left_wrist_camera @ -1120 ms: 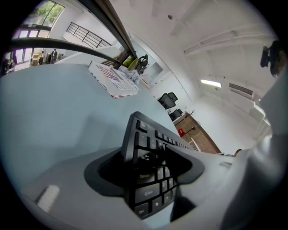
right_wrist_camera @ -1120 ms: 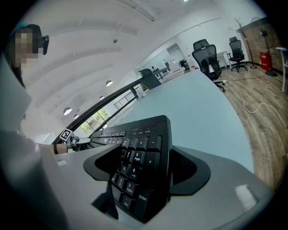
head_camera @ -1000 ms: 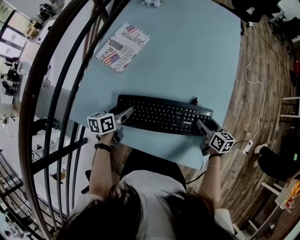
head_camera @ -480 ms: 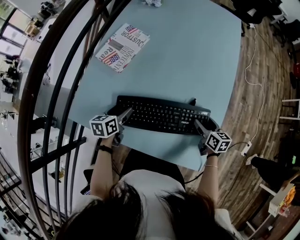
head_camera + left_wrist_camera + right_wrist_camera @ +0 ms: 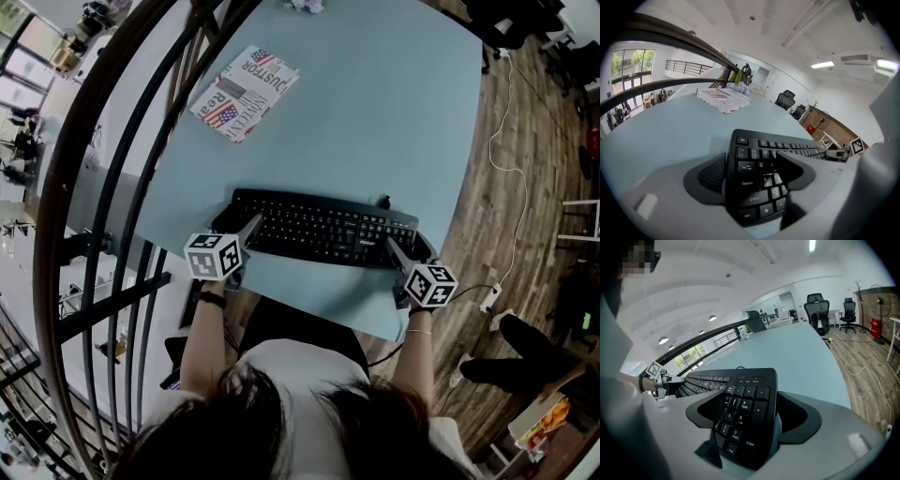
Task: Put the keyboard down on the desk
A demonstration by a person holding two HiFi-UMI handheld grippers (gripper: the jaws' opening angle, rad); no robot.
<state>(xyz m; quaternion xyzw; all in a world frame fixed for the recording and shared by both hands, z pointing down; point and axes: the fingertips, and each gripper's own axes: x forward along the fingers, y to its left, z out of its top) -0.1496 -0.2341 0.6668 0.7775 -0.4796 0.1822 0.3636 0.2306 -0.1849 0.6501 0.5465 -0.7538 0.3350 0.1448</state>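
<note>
A black keyboard lies flat on the pale blue desk, close to its front edge. My left gripper is at the keyboard's left end, and its jaws are opening with that end between them. My right gripper is at the number-pad end, and its jaws are also opening around that end. In the right gripper view a thin strip of desk shows between the keyboard's edge and one pad. Neither gripper lifts the keyboard.
A printed booklet lies on the far left of the desk. Dark curved railings run along the desk's left side. A white cable trails over the wooden floor to the right. Office chairs stand beyond the desk.
The keyboard stays flat on the desk in the same spot. Both gripper cubes have shifted slightly inward and toward the person.
</note>
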